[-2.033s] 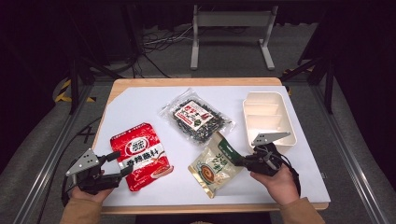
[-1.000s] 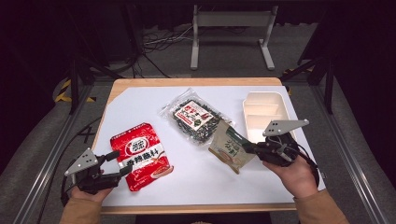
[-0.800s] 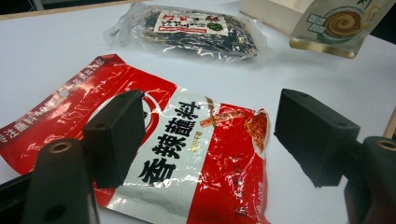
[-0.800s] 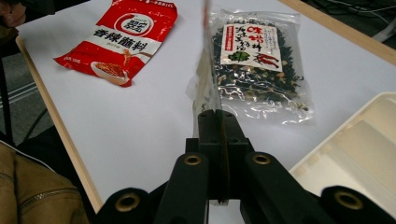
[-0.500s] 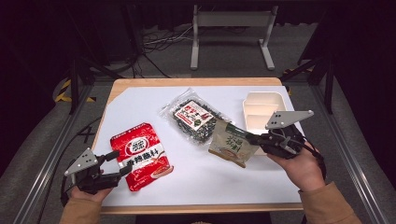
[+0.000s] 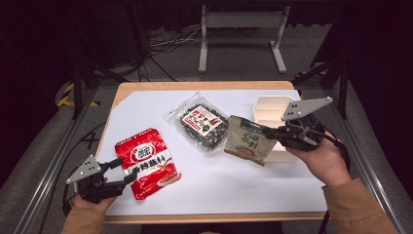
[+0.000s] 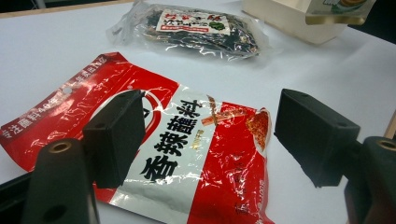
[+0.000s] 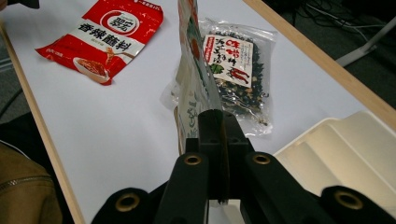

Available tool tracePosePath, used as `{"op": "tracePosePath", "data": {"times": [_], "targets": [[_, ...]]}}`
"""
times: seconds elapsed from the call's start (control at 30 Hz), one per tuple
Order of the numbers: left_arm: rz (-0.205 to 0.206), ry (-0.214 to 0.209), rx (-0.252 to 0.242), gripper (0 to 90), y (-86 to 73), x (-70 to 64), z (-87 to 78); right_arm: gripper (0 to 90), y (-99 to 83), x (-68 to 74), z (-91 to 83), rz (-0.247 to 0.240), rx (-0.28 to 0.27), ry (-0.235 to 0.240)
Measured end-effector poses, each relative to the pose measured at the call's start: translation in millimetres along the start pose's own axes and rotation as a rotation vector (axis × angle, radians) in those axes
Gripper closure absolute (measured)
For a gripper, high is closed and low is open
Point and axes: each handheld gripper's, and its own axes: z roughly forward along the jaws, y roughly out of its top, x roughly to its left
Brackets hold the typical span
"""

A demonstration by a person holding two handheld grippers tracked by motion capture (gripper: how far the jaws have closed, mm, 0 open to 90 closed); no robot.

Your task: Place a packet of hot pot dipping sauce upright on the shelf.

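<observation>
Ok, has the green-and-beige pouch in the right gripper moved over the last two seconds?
Yes. The right gripper has carried the pouch off the table's near edge, away from the person and rightward, up to the white tray.

Glossy crinkled foil red pouch, clear plastic bag, matt cream plastic tray

A white worktop with a wooden edge is filling mid-frame, carrying a red packet lower left, a clear dark-filled bag at centre, and a cream tray right.
</observation>
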Motion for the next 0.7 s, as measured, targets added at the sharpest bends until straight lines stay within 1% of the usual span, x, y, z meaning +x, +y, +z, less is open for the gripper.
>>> {"op": "tracePosePath", "data": {"times": [0.1, 0.13, 0.17, 0.23, 0.33, 0.37, 0.4, 0.43, 0.47, 0.57, 0.63, 0.67, 0.7], "targets": [[-0.003, 0.001, 0.001, 24.7, -0.4, 0.0, -0.6, 89.7, 3.3, -2.0, -2.7, -0.022, 0.005, -0.006], [-0.002, 0.003, 0.001, 24.7, -0.6, 0.1, -0.8, 89.7, 6.5, -4.3, -5.5, -0.049, 0.011, -0.013], [-0.004, 0.004, 0.002, 24.7, -0.9, -0.2, -1.2, 89.7, 6.5, -4.3, -5.5, -0.049, 0.011, -0.013], [0.003, 0.009, 0.006, 24.7, -1.7, 0.0, -2.9, 89.7, 9.3, -7.8, -8.4, -0.067, 0.016, -0.016], [0.001, 0.016, 0.006, 24.7, -2.5, -0.3, -4.6, 89.7, 10.9, -11.5, -10.7, -0.068, 0.017, -0.014], [-0.004, 0.020, -0.001, 24.7, -3.3, -0.8, -6.8, 89.8, 11.3, -12.9, -11.2, -0.070, 0.015, -0.017], [-0.003, 0.023, 0.001, 24.6, -3.5, -0.6, -7.9, 89.7, 12.2, -16.2, -13.0, -0.079, 0.011, -0.016], [-0.003, 0.023, 0.001, 24.6, -3.5, -0.6, -7.9, 89.7, 12.2, -16.2, -13.0, -0.079, 0.011, -0.016], [-0.014, 0.024, 0.001, 24.6, -4.1, -0.6, -7.8, 89.7, 12.5, -17.7, -13.9, -0.084, 0.009, -0.019], [-0.012, 0.028, 0.006, 24.5, -4.7, 0.0, -7.3, 89.8, 13.6, -23.3, -16.2, -0.105, 0.009, -0.023], [-0.011, 0.029, 0.005, 24.5, -4.5, 0.1, -7.3, 89.7, 14.1, -28.0, -17.4, -0.106, 0.010, -0.027], [-0.017, 0.028, 0.004, 24.5, -4.5, 0.0, -7.1, 89.8, 14.4, -30.5, -18.1, -0.105, 0.010, -0.029], [-0.017, 0.028, 0.004, 24.5, -4.5, 0.0, -7.1, 89.8, 14.4, -30.5, -18.1, -0.105, 0.010, -0.029]]}}
